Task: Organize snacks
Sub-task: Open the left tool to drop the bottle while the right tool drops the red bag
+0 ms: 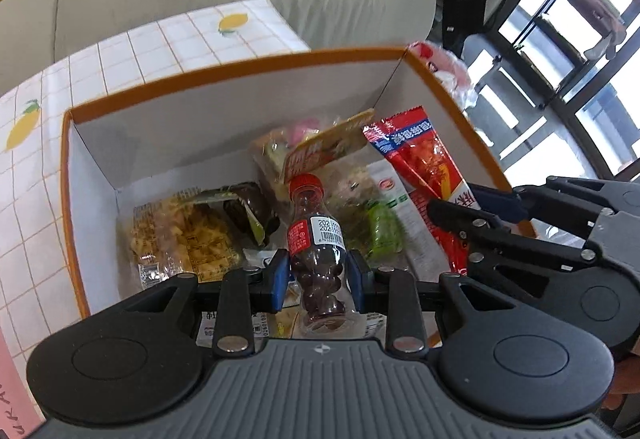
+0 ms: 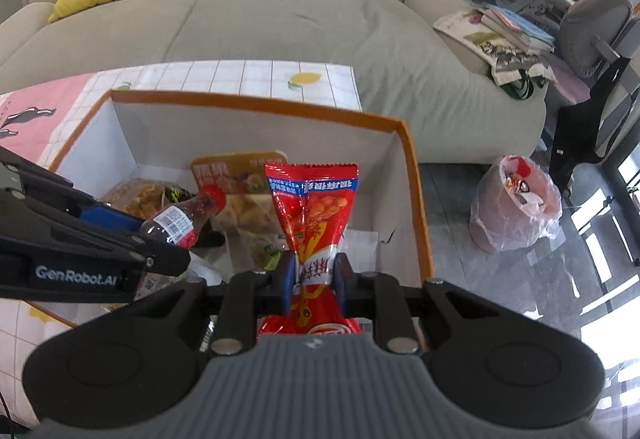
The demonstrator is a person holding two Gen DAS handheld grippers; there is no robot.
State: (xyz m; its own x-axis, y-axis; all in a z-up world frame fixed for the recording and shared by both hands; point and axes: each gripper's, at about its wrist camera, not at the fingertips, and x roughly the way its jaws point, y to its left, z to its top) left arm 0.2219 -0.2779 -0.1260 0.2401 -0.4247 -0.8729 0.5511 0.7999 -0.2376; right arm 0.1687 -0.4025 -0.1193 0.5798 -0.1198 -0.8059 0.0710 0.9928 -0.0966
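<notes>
The left gripper (image 1: 319, 275) clenched a small clear plastic bottle (image 1: 318, 239); the right gripper (image 2: 315, 275) pinched a crinkly red foil packet (image 2: 312, 207) over the orange-rimmed cardboard box (image 2: 256, 105)

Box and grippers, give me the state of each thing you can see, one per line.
Box: open-topped, on the table, partly filled with snacks.
Small bottle: red cap on, held over the box by the left gripper.
Red snack packet: sealed, pinched at its middle by the right gripper, above the box.
Bin: lined with a bag, holding rubbish.
</notes>
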